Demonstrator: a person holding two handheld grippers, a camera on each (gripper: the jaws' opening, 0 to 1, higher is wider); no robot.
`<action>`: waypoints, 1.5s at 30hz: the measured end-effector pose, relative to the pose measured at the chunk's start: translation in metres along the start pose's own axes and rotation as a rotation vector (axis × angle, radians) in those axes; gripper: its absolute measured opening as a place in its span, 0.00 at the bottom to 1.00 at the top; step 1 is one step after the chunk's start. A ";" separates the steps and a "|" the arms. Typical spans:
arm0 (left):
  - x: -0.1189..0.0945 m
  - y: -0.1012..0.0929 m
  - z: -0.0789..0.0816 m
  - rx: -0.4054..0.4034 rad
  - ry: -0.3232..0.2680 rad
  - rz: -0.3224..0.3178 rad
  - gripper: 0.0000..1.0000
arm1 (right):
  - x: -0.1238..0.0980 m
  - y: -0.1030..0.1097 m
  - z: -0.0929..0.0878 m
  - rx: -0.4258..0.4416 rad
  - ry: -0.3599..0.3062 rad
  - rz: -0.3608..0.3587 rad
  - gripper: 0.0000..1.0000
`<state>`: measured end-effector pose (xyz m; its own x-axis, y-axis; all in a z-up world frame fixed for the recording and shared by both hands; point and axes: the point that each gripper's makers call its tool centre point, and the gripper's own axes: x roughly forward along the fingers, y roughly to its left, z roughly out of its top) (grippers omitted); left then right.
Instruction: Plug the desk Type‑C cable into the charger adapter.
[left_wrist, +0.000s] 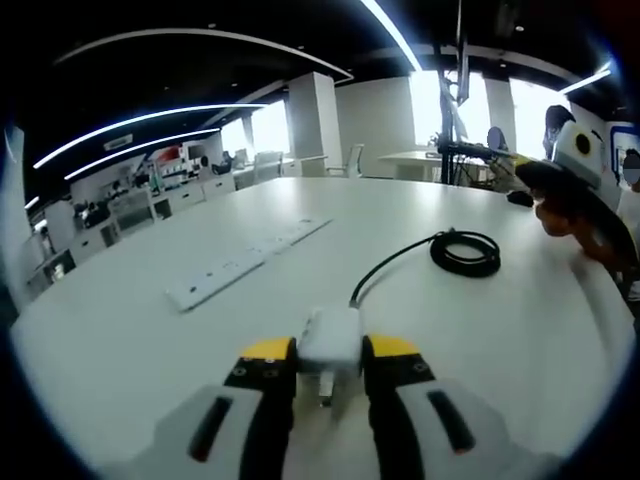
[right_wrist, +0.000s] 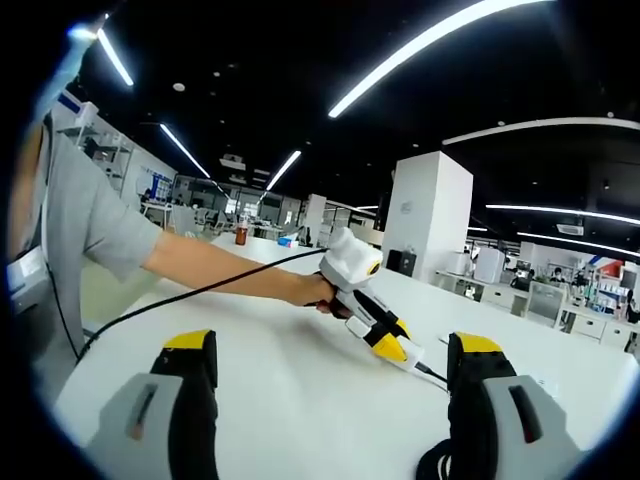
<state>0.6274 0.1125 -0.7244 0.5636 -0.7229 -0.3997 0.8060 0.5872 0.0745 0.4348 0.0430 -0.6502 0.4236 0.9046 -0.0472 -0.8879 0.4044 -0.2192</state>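
Two yellow-tipped jaws of the left gripper (left_wrist: 329, 368) are clenching the white charger adapter (left_wrist: 330, 341) at the bottom centre of the left gripper view, where it is resting on the white table (left_wrist: 150, 340). Its black Type-C cable (left_wrist: 452, 251) is running up and right into a coil at centre right — a white power strip (left_wrist: 240, 265) is lying at centre left. Across the right gripper view, the right gripper (right_wrist: 331, 362) is standing released, jaws wide apart, while the left gripper (right_wrist: 397, 349) is sitting in a person's hand (right_wrist: 318, 291) at mid-frame, pinching the adapter
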 end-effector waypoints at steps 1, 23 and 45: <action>0.000 0.000 0.000 0.001 0.001 0.003 0.26 | 0.000 0.000 0.000 0.000 0.000 0.000 0.98; 0.016 0.031 0.002 -0.014 0.041 0.071 0.26 | 0.000 0.000 0.000 -0.008 0.004 -0.001 0.98; -0.004 0.035 0.000 0.051 0.045 0.098 0.32 | 0.001 -0.002 -0.002 -0.010 0.014 -0.009 0.98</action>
<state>0.6534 0.1358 -0.7199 0.6328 -0.6449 -0.4286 0.7559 0.6345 0.1612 0.4373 0.0430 -0.6515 0.4340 0.8990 -0.0587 -0.8824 0.4110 -0.2290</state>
